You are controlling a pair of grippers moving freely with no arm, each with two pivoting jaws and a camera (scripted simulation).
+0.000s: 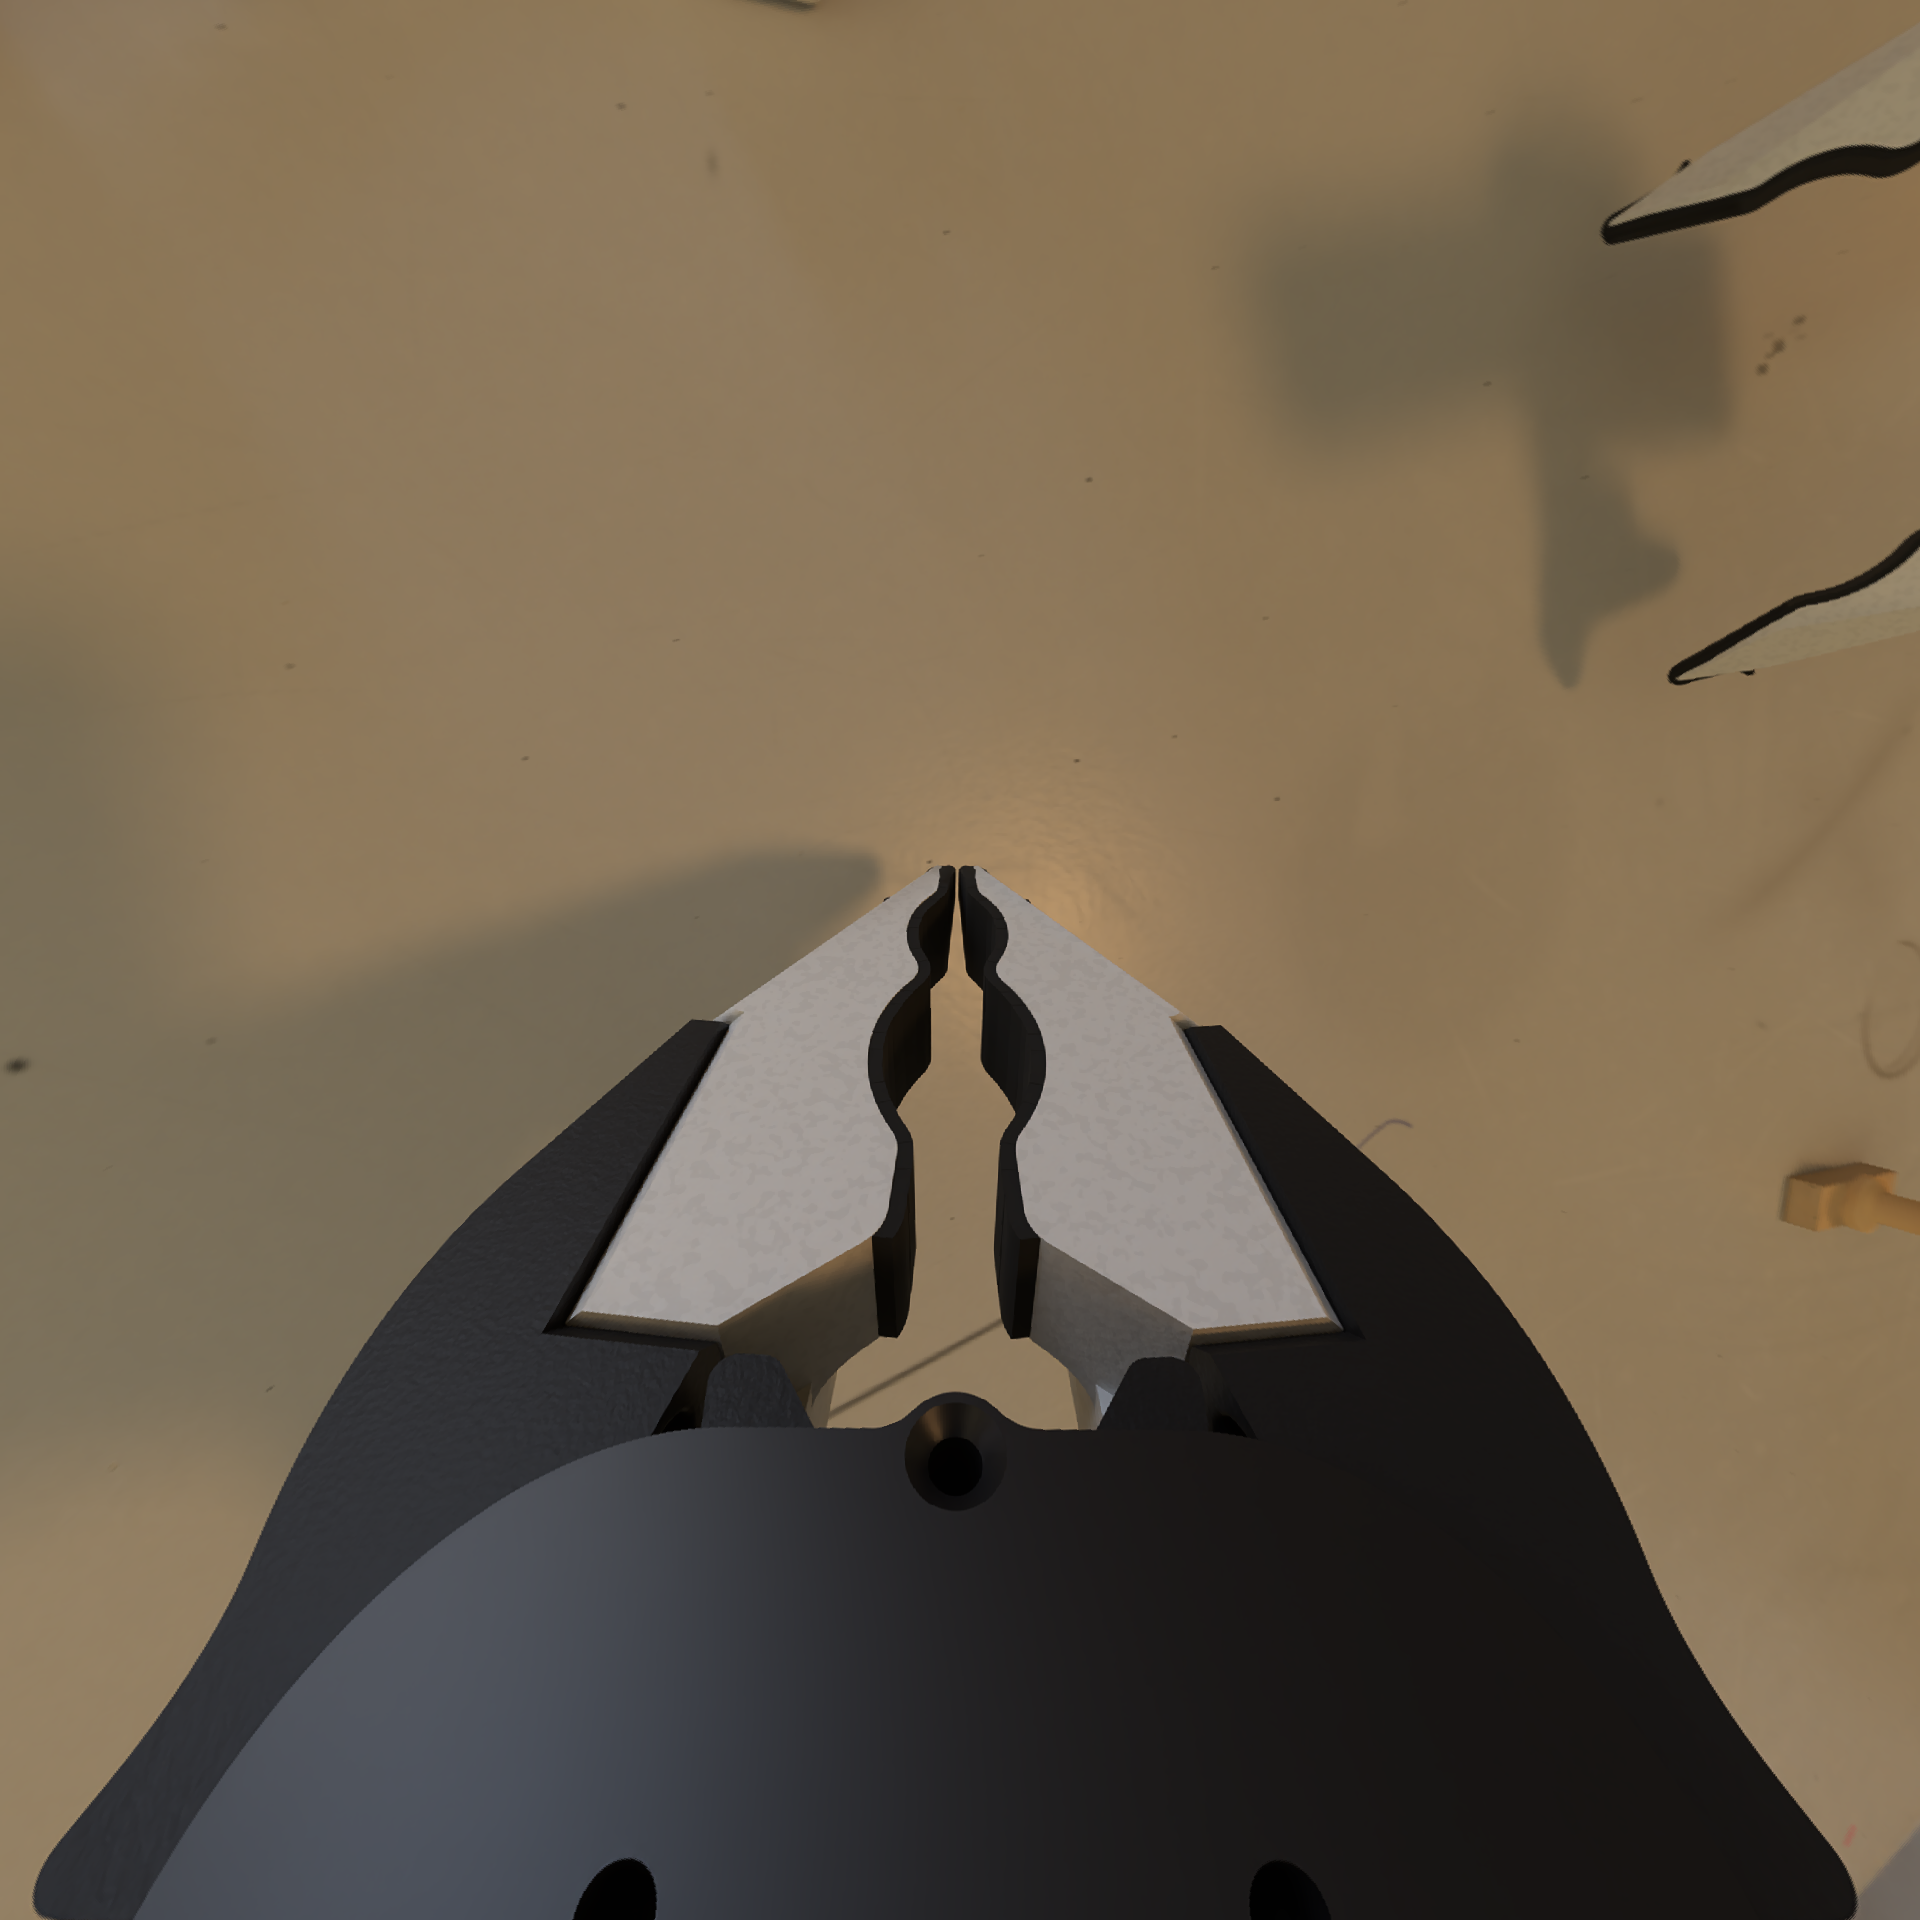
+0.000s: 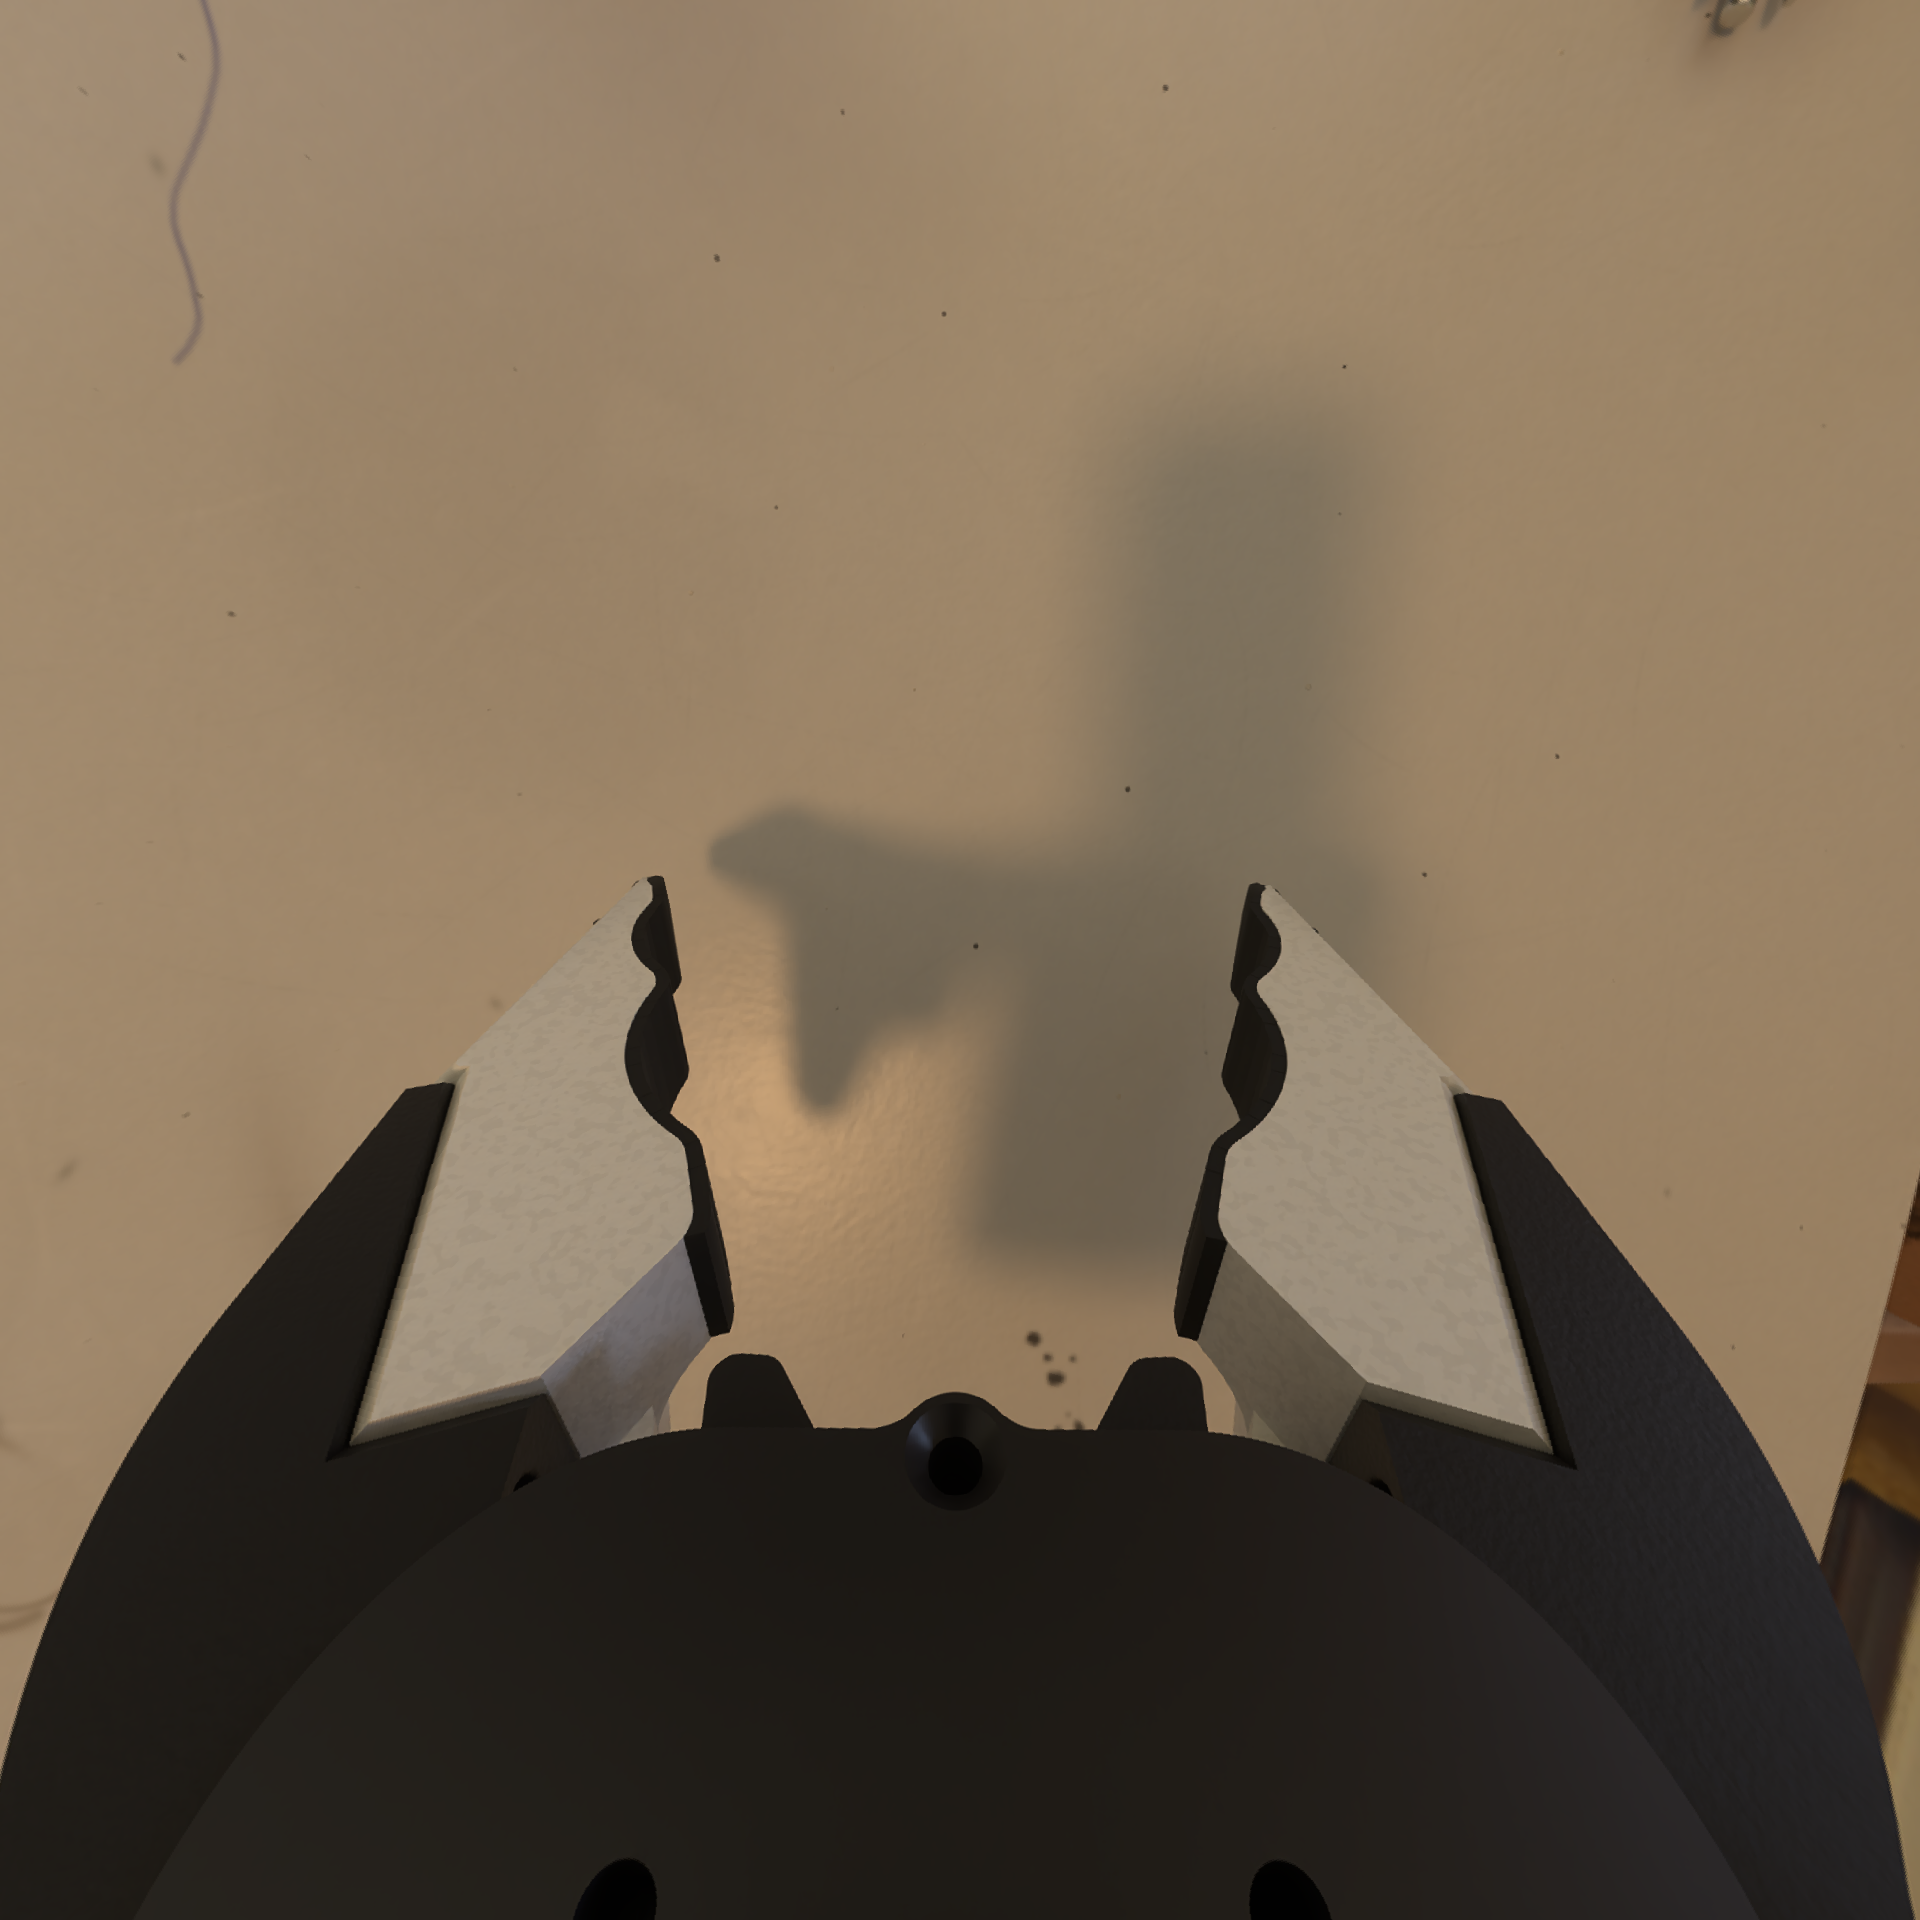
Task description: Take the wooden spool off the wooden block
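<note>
Fingers [image 1: 800, 1091] of the left gripper [image 1: 955, 883] were pressed together at the tips, with only a hairline gap between the black wavy pads and nothing held between them. What appeared to be the wooden spool [image 1: 1849, 1200] showed only in the left wrist view, as a small pale piece at the far right edge, cut off by the frame; whether it sat on a wooden block could not be told, since no block was visible. It lay well apart from the left gripper, off to that gripper's right. Farther up the same edge, two pale finger tips of the right gripper [image 1: 1787, 416] reached in over the tan tabletop [image 1: 520, 416], spread wide apart. In the right wrist view that gripper [image 2: 956, 894] stood wide open, with bare table between its fingers [image 2: 561, 1143] and nothing held. Soft grey shadows of the grippers fell across the speckled surface. A thin purple thread [image 2: 192, 177] lay near the upper left of the right wrist view, and a cluster of dark specks [image 2: 1049, 1361] sat just ahead of the gripper's body. The table edge [image 2: 1870, 1351] ran along the right side.
</note>
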